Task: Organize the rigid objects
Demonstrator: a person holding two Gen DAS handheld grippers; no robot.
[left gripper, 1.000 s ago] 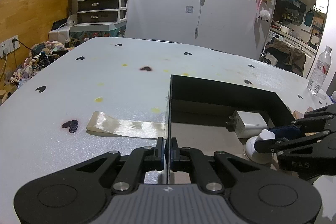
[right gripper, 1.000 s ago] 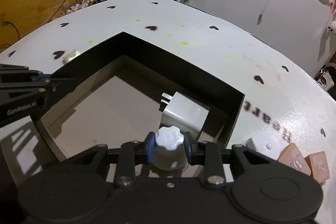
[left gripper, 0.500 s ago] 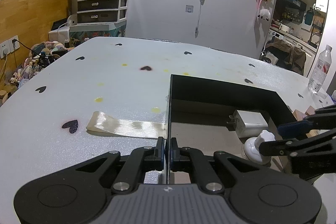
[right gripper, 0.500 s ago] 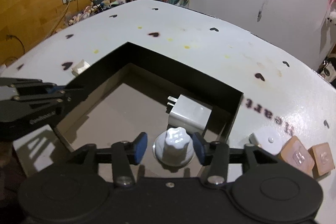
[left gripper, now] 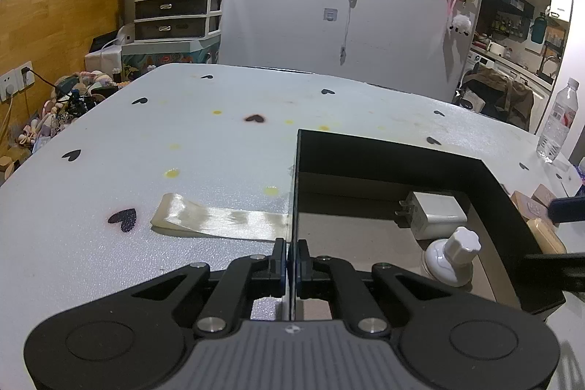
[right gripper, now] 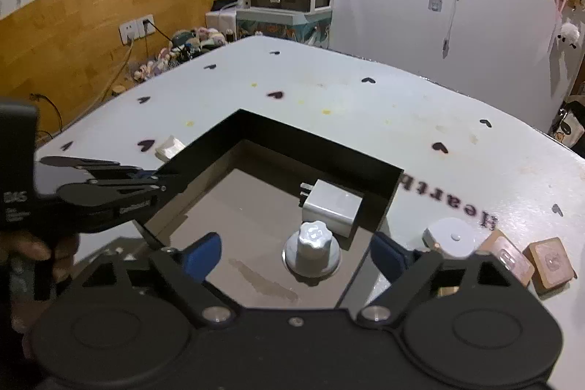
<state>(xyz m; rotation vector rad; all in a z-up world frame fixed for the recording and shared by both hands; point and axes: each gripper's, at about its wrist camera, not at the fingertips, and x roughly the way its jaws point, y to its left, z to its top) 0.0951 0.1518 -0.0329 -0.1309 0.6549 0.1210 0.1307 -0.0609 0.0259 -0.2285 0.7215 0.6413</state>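
Knob [right gripper: 314, 243] stands freed in the black box [right gripper: 318, 148]; right hand-held gripper [right gripper: 296, 253], jaws just opened wide, should lift straight clear; left hand-held gripper [left gripper: 291, 267] pinches the box wall.

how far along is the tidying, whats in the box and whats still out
Done: the white charger and the white knob sit inside the black box. In hand: the left tool is shut on the box wall; the right tool has just been opening and holds nothing, the knob standing free between its fingers. Left: a white round disc and wooden blocks on the table.

Left gripper [left gripper: 291, 265] stays clamped shut, angled down; right gripper [right gripper: 294, 253] has just been opening, nothing held.
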